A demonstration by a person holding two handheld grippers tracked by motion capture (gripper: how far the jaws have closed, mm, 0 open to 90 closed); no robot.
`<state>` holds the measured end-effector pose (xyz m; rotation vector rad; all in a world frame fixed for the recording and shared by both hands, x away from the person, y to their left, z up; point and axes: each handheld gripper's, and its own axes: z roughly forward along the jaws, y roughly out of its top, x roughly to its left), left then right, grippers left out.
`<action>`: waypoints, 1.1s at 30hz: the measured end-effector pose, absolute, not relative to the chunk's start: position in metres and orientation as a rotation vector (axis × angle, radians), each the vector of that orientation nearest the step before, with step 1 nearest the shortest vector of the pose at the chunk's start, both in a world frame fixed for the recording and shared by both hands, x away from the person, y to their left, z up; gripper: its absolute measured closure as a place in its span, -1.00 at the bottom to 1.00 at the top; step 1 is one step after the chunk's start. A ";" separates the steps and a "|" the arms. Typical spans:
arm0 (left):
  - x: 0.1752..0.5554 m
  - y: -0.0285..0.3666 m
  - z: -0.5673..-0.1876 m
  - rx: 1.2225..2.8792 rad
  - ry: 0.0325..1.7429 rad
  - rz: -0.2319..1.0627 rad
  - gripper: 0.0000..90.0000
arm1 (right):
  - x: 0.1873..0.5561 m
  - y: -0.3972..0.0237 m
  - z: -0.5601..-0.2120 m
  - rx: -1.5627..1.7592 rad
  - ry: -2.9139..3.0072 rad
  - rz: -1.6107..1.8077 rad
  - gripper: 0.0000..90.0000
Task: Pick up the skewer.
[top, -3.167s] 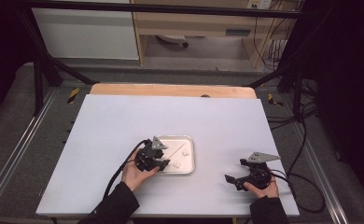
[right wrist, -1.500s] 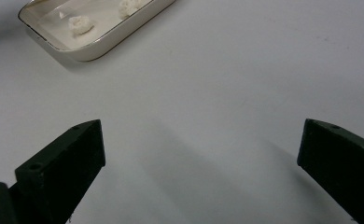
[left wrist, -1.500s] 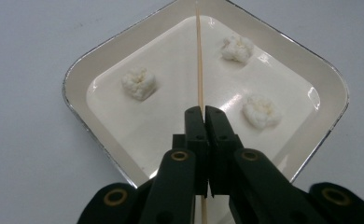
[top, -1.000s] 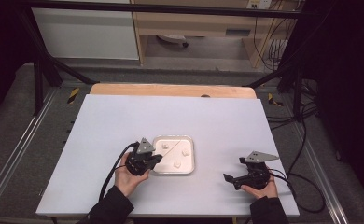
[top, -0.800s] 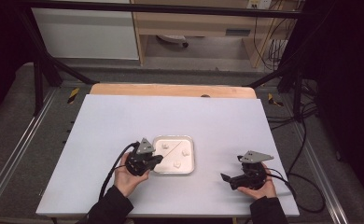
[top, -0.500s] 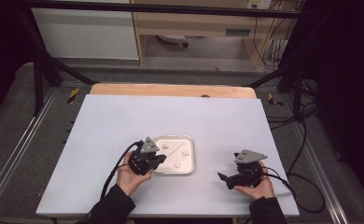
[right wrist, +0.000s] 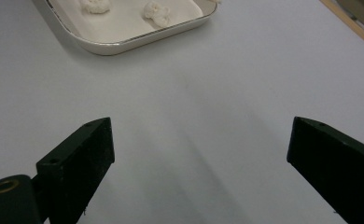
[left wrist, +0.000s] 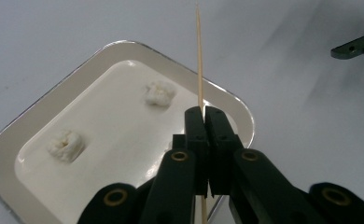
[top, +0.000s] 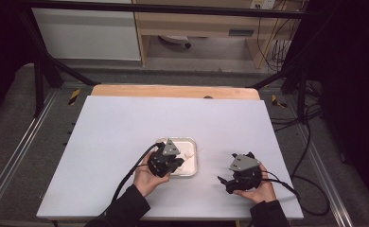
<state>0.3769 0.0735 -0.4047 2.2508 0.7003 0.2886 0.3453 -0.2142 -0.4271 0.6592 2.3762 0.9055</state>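
Note:
A thin wooden skewer (left wrist: 199, 56) is pinched in my left gripper (left wrist: 203, 112) and points away over the far rim of a small cream tray (left wrist: 236, 100). Two white crumbly pieces (left wrist: 159, 92) (left wrist: 66, 143) lie in the tray. From above, the left gripper (top: 180, 163) hangs over the tray's (top: 192, 142) near left part. To the right of the tray, my right gripper (top: 224, 182) points left, toward it. Its jaws (right wrist: 199, 149) stand wide apart above bare table; they have just been closing slightly with nothing between them.
The tray (right wrist: 124, 45) sits on a white tabletop (top: 126, 123) with a wooden strip (top: 173, 91) along the far edge. Black frame rails and cables flank the table. Open surface lies on all sides of the tray.
My left hand has moved right with the skewer, further over the tray. The right hand has shifted left toward the tray and lifted a little.

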 end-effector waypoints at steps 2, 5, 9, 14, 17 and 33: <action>0.377 0.068 -0.404 2.256 0.688 0.284 0.97 | 0.344 -0.212 -0.426 0.631 2.374 0.890 -0.81; 0.376 0.058 -0.404 2.268 0.666 0.283 0.97 | 0.343 -0.209 -0.426 0.581 2.371 0.877 -0.76; 0.375 0.046 -0.403 2.284 0.638 0.280 0.97 | 0.341 -0.207 -0.425 0.529 2.368 0.851 -0.72; 0.377 0.034 -0.402 2.314 0.609 0.260 0.97 | 0.339 -0.204 -0.423 0.453 2.360 0.850 -0.61; 0.376 0.027 -0.401 2.337 0.585 0.260 0.97 | 0.338 -0.203 -0.423 0.414 2.355 0.842 -0.56; 0.377 0.005 -0.400 2.418 0.526 0.260 0.97 | 0.335 -0.196 -0.426 0.125 2.338 0.759 -0.20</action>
